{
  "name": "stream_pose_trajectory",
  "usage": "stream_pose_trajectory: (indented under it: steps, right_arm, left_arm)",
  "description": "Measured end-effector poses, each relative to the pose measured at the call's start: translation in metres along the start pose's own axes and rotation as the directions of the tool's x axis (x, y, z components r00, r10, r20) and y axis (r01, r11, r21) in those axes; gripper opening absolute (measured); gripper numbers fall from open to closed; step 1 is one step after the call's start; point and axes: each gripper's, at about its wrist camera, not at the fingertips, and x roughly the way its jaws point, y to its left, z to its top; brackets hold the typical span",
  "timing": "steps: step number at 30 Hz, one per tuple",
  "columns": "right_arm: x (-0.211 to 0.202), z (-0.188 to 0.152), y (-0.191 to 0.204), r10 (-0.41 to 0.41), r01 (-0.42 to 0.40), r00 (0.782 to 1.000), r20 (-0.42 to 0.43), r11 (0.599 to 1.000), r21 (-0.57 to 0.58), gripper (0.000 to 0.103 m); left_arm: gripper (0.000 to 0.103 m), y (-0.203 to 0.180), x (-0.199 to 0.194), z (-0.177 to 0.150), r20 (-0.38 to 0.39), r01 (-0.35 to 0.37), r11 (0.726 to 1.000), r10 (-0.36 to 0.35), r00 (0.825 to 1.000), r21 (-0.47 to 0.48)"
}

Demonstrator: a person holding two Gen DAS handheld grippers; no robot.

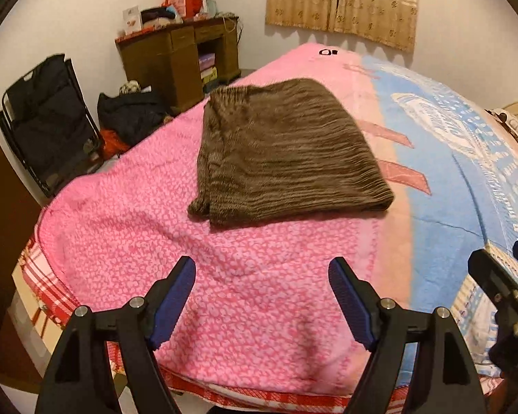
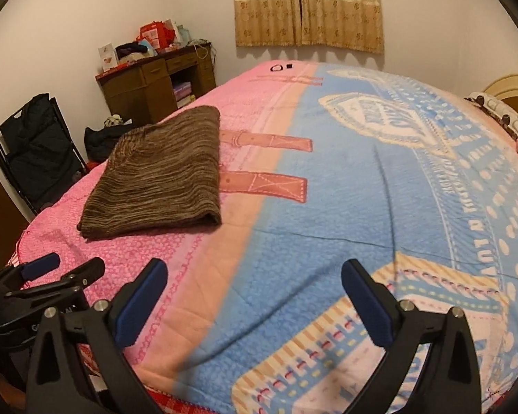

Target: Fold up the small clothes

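Note:
A brown ribbed knit garment (image 1: 286,151) lies folded into a flat rectangle on the pink part of the bed blanket (image 1: 155,241); it also shows in the right wrist view (image 2: 162,176) at the left. My left gripper (image 1: 262,269) is open and empty, held above the blanket near the bed's front edge, short of the garment. My right gripper (image 2: 253,272) is open and empty over the blue part of the blanket (image 2: 328,224), to the right of the garment. Each gripper shows at the edge of the other's view.
A brown wooden desk (image 1: 179,58) piled with boxes stands against the far wall. A black folding chair (image 1: 48,120) and dark bags (image 1: 131,117) sit left of the bed. A curtain (image 1: 342,0) hangs on the back wall. A headboard (image 2: 514,93) is at the right.

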Motion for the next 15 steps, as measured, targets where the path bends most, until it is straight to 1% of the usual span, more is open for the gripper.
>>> stream_pose_trajectory:
  steps: [2,5,10,13,15]
  right_arm:
    - [-0.006,-0.001,0.001,-0.039,0.040,0.999,0.015,0.999,-0.028,0.103]
    - [-0.013,-0.001,0.003,-0.101,0.103,0.994,0.037,0.993,-0.063,0.103]
    - [-0.019,-0.002,-0.002,-0.114,0.116,0.993,0.044,0.992,-0.058,0.103]
    - [-0.020,-0.001,-0.004,-0.132,0.135,0.990,0.053,0.989,-0.061,0.103]
    - [-0.023,0.001,-0.006,-0.137,0.140,0.989,0.059,0.989,-0.056,0.103]
  left_arm:
    - [0.080,-0.006,-0.007,-0.002,0.021,-0.003,1.000,0.003,1.000,0.019]
    - [0.080,-0.010,-0.010,-0.005,0.020,0.004,1.000,-0.005,1.000,0.028]
    - [0.080,-0.022,-0.014,-0.009,0.013,0.040,0.998,-0.041,0.999,0.054]
    - [0.080,-0.028,-0.022,-0.009,0.039,0.026,0.996,-0.029,0.999,0.081]
    - [0.080,-0.028,-0.029,-0.007,0.072,0.010,0.996,-0.017,0.997,0.087]
